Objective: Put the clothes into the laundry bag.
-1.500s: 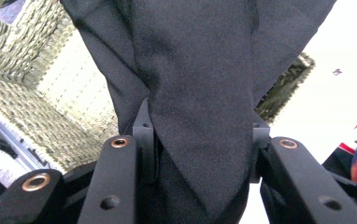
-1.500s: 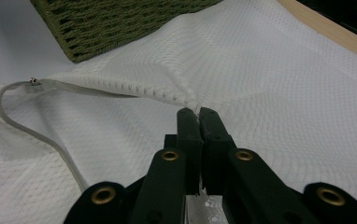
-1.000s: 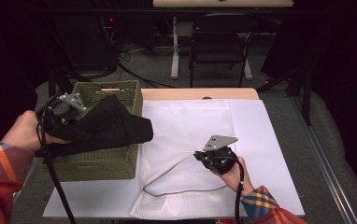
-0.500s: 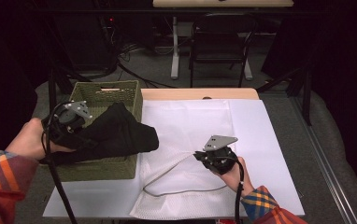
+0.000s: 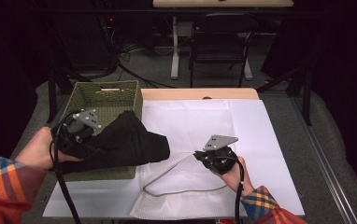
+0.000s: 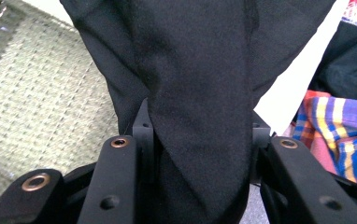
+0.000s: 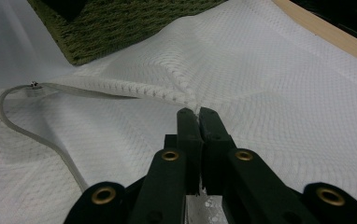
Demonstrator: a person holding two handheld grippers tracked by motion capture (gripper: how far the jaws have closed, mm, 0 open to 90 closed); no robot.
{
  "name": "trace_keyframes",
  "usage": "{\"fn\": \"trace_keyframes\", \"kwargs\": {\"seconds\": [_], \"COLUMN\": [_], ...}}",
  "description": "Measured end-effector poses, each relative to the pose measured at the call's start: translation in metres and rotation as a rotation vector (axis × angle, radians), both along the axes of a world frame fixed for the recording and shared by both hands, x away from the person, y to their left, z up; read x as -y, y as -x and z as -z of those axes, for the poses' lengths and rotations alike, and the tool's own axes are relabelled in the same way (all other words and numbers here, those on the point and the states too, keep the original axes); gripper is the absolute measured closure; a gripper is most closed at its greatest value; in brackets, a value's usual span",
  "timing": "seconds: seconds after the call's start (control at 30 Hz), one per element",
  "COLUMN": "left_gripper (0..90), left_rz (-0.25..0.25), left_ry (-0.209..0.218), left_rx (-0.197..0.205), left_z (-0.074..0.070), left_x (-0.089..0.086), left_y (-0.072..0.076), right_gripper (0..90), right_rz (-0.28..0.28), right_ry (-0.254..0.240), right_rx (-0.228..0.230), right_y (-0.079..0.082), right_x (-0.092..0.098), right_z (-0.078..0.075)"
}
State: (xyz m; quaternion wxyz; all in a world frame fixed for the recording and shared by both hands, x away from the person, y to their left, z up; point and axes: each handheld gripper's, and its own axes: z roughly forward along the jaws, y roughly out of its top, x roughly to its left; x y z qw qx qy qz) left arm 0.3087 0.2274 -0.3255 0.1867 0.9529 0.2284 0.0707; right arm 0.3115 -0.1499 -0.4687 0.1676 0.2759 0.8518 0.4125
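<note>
Your right gripper [image 5: 200, 156] pinches a fold of the white mesh laundry bag [image 5: 204, 126] near the table's front edge. Your left gripper [image 5: 103, 140] clamps the black cloth garment [image 5: 130, 144], lengthwise across the green woven basket's [image 5: 104, 95] front right corner.

Black cloth [image 5: 125, 144], green woven basket [image 5: 106, 95]

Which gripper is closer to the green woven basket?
Left. The left gripper hangs over the green woven basket, holding black cloth. The right gripper pinches white mesh fabric off to the basket's side.
</note>
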Motion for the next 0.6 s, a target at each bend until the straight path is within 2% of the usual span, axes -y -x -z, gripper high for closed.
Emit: {"fn": "trace_keyframes", "kwargs": {"seconds": [0.6], "left_gripper": [60.8], "left_rz": [0.06], "left_ry": [0.035], "left_rx": [-0.023], "left_z": [0.01], "left_x": [0.021], "left_y": [0.017], "right_gripper": [88.6], "right_rz": [0.007], "right_ry": [-0.003], "right_rx": [0.002], "right_y": [0.0], "right_x": [0.0], "right_z": [0.0]}}
